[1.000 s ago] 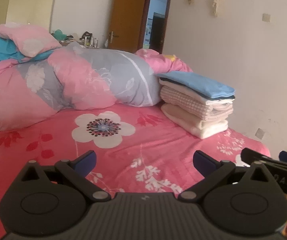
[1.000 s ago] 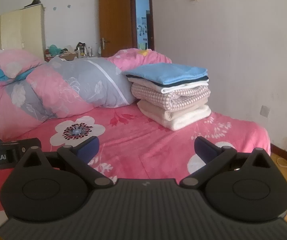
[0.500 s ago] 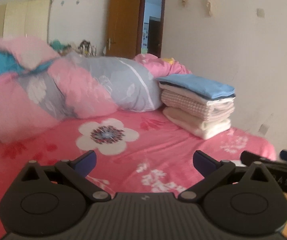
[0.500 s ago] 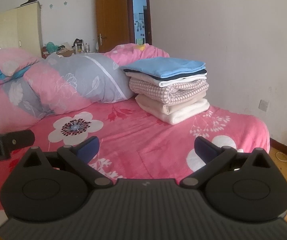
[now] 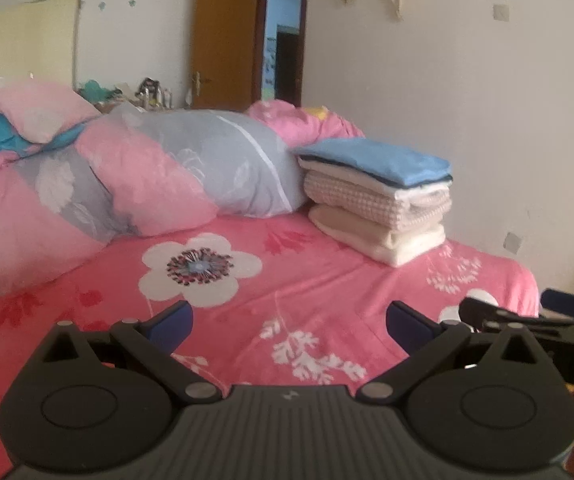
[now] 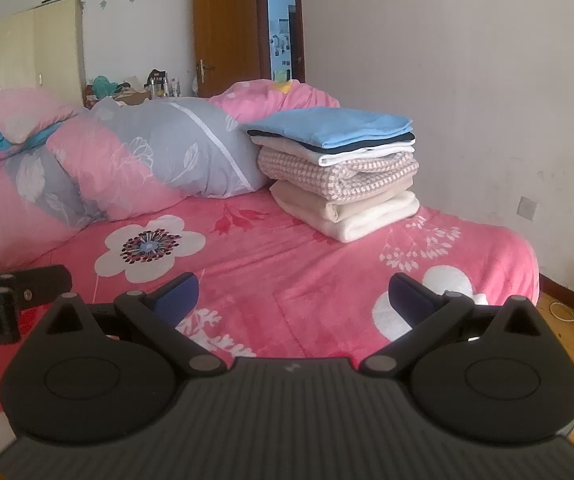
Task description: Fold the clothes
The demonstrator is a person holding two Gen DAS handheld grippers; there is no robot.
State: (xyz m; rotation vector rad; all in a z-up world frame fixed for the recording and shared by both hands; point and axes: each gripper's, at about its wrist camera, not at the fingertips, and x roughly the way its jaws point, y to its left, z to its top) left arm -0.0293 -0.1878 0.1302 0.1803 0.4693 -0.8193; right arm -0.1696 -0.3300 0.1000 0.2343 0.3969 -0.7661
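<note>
Both spread wide w/ nothing between fingers: left gripper [image 5: 289, 322] and right gripper [image 6: 294, 294], held over pink bedsheet [image 6: 287, 272]. Folded clothes stack [image 6: 337, 170] well ahead, slightly right of both, beside rumpled duvet [image 5: 147, 176].

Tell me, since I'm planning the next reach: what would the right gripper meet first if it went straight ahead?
Probably the pink bedsheet: the open right gripper points low across bare bed. Farther on lie the duvet and folded stack, slightly right. Depth is uncertain.
</note>
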